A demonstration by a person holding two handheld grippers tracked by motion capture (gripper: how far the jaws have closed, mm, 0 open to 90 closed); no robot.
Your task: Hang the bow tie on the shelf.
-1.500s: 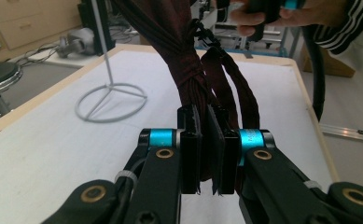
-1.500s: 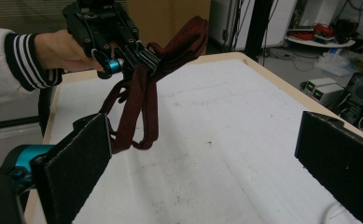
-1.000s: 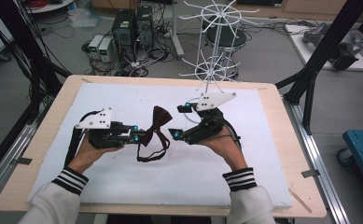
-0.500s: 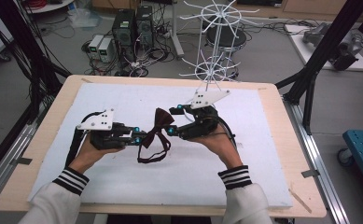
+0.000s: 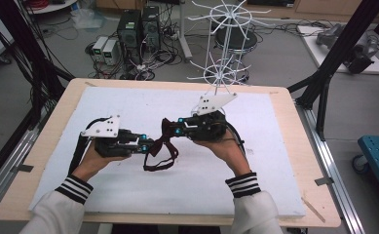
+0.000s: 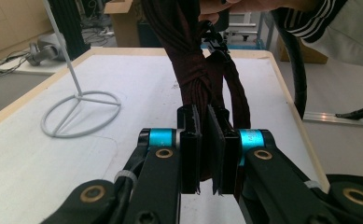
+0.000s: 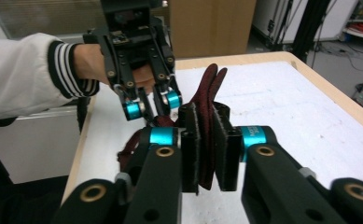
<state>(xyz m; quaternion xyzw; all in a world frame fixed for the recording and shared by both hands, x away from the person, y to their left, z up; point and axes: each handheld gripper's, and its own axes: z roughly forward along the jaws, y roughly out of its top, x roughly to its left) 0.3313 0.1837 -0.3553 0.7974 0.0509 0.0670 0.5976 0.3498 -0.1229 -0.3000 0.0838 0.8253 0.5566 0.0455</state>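
Over the white mat (image 5: 128, 105) that covers the wooden table (image 5: 294, 146), a dark red bow tie (image 5: 166, 134) is held up between the two grippers. To the left of the bow tie, the left gripper (image 5: 150, 145) is seen with its jaws clenched on one wing of the fabric; in the left gripper view the cloth (image 6: 202, 70) is pinched between the black pads (image 6: 189, 149). Below the bow tie, its strap (image 5: 158, 163) is draped in a loop onto the mat. To the right of the bow tie, the right gripper (image 5: 174, 130) is clamped on the other wing, and in the right gripper view the fabric (image 7: 209, 100) is squeezed between the pads (image 7: 223, 154). Behind the bow tie, at the table's far edge, a white wire rack (image 5: 221, 44) is stood.
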